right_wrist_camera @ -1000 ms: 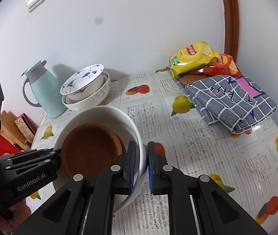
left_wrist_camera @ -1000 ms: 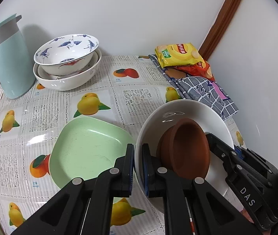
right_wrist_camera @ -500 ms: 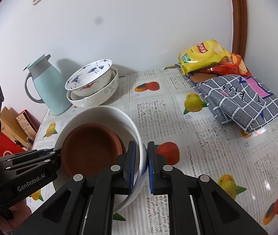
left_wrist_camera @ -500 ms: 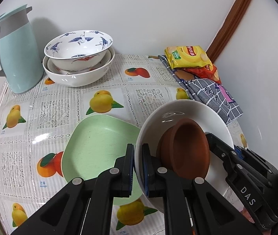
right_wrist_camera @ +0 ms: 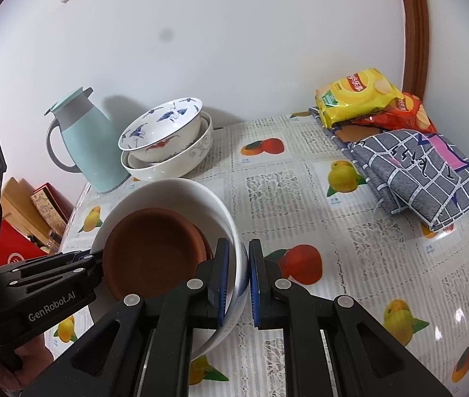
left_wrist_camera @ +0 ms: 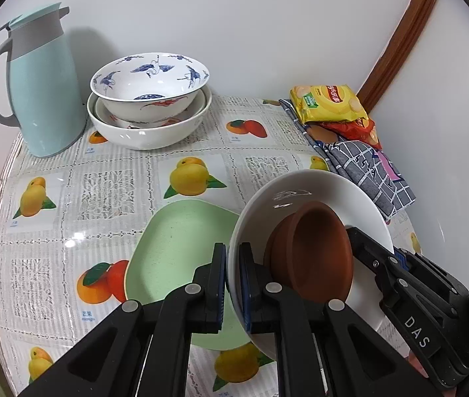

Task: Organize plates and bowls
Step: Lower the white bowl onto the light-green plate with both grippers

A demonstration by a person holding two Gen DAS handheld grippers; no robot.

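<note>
Both grippers hold one white bowl above the table, with a brown clay bowl lying inside it. My left gripper is shut on the bowl's left rim. My right gripper is shut on the opposite rim of the white bowl, where the brown bowl shows too. A green plate lies on the table under and left of the held bowl. Two stacked bowls, a blue-patterned one in a white one, stand at the back.
A light blue jug stands at the back left beside the stacked bowls. Snack bags and a folded checked cloth lie at the back right near the wall. The table has a fruit-print cover.
Both grippers have carried the white bowl with the brown bowl forward and leftward, closer to the stacked bowls and further over the green plate. The grips have not changed.
</note>
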